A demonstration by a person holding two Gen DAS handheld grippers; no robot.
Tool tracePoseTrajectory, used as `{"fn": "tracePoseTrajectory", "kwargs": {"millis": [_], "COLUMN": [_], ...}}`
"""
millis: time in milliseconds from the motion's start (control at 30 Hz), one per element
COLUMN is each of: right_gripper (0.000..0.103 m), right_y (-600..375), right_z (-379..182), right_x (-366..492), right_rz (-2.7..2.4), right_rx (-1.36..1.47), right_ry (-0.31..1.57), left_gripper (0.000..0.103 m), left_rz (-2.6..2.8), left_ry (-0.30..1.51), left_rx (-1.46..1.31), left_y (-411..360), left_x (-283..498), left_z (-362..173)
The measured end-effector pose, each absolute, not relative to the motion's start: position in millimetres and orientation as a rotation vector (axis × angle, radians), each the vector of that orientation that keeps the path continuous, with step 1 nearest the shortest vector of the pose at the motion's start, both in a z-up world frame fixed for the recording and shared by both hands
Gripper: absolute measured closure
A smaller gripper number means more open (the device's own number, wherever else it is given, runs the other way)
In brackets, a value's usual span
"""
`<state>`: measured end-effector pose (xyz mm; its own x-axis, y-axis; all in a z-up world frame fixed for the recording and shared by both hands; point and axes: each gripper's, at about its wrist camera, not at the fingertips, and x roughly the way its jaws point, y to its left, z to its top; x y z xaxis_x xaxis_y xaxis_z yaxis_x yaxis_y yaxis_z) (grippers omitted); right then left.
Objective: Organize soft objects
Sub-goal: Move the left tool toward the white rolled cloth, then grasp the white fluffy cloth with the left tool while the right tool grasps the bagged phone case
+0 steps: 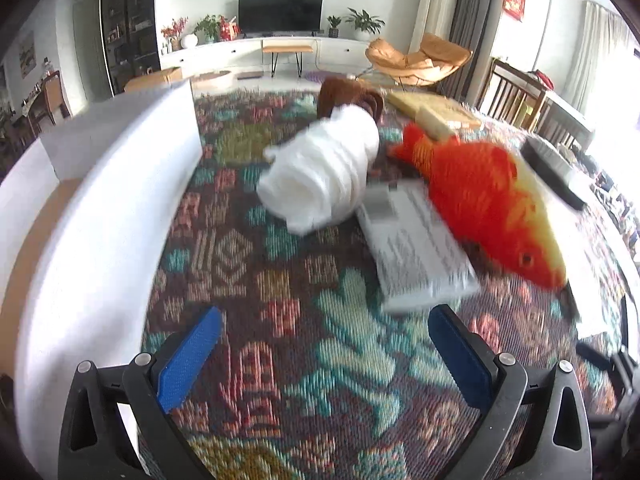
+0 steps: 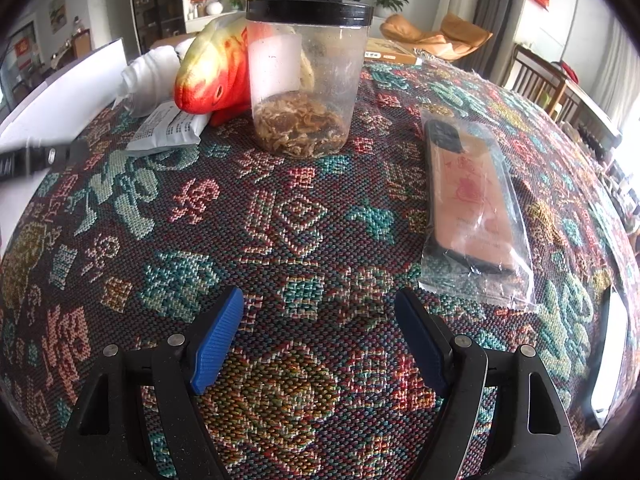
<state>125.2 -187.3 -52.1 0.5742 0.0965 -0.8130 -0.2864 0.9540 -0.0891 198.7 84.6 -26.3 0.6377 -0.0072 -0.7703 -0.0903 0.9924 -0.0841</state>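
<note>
The left gripper (image 1: 324,344) hangs over the patterned woven cloth (image 1: 280,280) with its 2 blue pads (image 1: 188,356) spread wide, and nothing is between them. The right gripper (image 2: 320,340) is also above the cloth, its jaws spread apart and empty.

The soft things lie together at the far side of the table. A rolled white towel (image 1: 324,172) lies on the cloth, and just beside it, to the right, lies an orange and yellow plush fish (image 1: 480,196). The head of the fish points toward the near right, and part of its body rests over a flat white packet (image 1: 416,248) with printed text. Behind the towel is a brown object (image 1: 344,96), too blurred to name. A white box wall (image 1: 120,184) stands along the left edge of the table.

From the right wrist view, a clear plastic jar (image 2: 306,76) with a black lid stands in front of the fish, with brown dried pieces at its bottom. To the right of the jar, well apart from it, lies a flat item in a clear plastic bag (image 2: 476,208).
</note>
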Motion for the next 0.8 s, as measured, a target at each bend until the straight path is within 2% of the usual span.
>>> {"fn": "tracePoseTrajectory", "kwargs": {"millis": [100, 200, 333, 467, 500, 533, 567, 633, 800], "right_gripper": [0.023, 0.023, 0.022, 0.022, 0.010, 0.011, 0.015, 0.028, 0.028], "right_y": [-195, -244, -290, -290, -291, -289, -287, -284, -312], "right_z": [-36, -10, -6, -39, -51, -55, -56, -52, -18], "right_x": [115, 120, 191, 257, 266, 272, 277, 276, 250], "right_rz": [0.230, 0.231, 0.046, 0.035, 0.056, 0.055, 0.036, 0.045, 0.033], "right_rx": [-0.166, 0.090, 0.113, 0.089, 0.101, 0.097, 0.051, 0.040, 0.154], "right_ry": [0.853, 0.765, 0.884, 1.097, 1.159, 1.169, 1.186, 1.205, 1.147], "left_gripper": [0.000, 0.000, 0.000, 0.001, 0.015, 0.033, 0.056, 0.058, 0.058], "left_rz": [0.067, 0.082, 0.093, 0.074, 0.062, 0.039, 0.011, 0.013, -0.054], "left_ry": [0.893, 0.970, 1.058, 1.105, 1.102, 1.096, 1.115, 1.091, 0.979], "left_rx": [0.001, 0.099, 0.162, 0.225, 0.210, 0.167, 0.096, 0.006, -0.101], "left_y": [81, 81, 80, 73, 75, 80, 88, 100, 125], "left_x": [261, 315, 352, 362, 361, 359, 359, 353, 306], "left_z": [-8, -17, -45, -60, -60, -57, -54, -42, 22]}}
